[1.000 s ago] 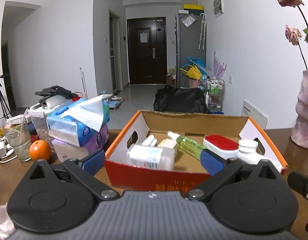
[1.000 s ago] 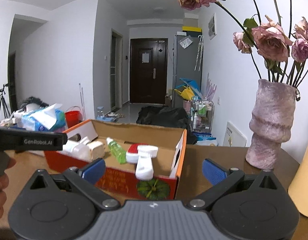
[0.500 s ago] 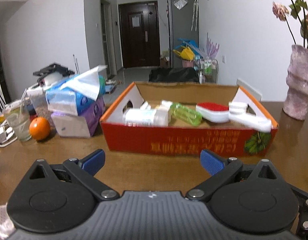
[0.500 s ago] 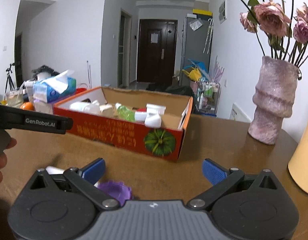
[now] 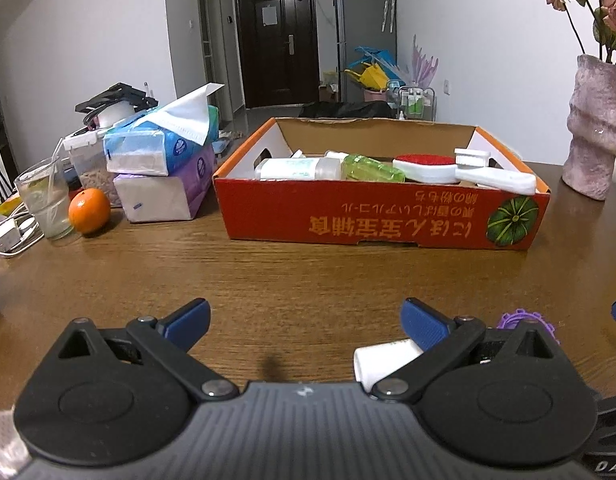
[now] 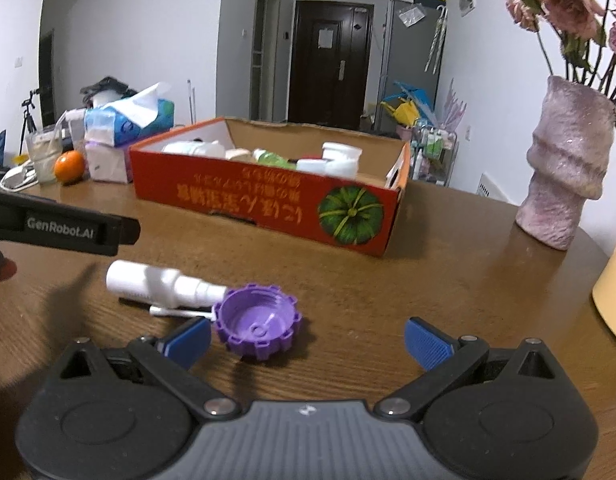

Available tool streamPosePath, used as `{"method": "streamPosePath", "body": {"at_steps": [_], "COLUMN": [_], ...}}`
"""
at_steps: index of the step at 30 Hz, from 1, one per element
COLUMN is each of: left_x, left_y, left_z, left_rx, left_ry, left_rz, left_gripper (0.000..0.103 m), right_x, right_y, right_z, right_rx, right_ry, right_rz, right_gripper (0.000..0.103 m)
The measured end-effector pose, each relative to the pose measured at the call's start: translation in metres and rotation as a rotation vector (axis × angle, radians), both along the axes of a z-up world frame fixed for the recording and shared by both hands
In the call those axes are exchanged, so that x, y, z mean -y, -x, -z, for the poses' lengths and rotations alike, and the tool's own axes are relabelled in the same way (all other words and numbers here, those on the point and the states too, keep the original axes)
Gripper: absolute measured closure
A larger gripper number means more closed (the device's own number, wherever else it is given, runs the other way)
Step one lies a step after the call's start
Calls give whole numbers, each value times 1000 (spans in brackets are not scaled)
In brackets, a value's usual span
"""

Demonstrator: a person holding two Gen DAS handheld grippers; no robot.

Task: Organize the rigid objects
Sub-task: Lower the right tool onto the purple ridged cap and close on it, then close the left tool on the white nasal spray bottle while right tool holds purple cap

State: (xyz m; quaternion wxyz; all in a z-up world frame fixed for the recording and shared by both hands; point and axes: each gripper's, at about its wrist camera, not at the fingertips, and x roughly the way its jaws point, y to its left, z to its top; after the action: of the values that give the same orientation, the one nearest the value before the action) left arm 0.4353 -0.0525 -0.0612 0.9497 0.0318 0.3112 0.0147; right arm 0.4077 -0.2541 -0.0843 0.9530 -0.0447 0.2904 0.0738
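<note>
both the left gripper [image 5: 303,316] and right gripper [image 6: 308,338] are held wide apart (nothing gripped) over the brown wooden table [image 6: 448,280], near a round purple plastic cap [image 6: 256,320].

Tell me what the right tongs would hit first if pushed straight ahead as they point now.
The right tongs are open over bare table. Straight ahead, the first obstacle looks like the red cardboard box, near its pumpkin-printed corner. The purple cap sits left of centre, so it may be grazed; depth is uncertain.
</note>
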Motion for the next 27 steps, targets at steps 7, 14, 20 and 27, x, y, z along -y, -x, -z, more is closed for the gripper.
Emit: {"method": "streamPosePath", "body": {"at_steps": [7, 14, 20, 27], "left_x": [2, 5, 6, 13], "left_y": [2, 8, 12, 18], "left_z": [2, 1, 1, 1], "left_rx": [-5, -5, -12, -21], "left_ry": [-3, 5, 18, 43], "left_rz": [-7, -17, -37, -58], "left_gripper": [0, 0, 0, 0], "right_x": [-8, -6, -5, 5], "right_y": [-10, -23, -19, -9], "right_z": [4, 8, 8, 3], "right_rx": [-4, -48, -34, -8], "right_ry": [-27, -77, -81, -99], "right_rz": [-15, -26, -33, -5], "right_gripper": [5, 50, 51, 51]}}
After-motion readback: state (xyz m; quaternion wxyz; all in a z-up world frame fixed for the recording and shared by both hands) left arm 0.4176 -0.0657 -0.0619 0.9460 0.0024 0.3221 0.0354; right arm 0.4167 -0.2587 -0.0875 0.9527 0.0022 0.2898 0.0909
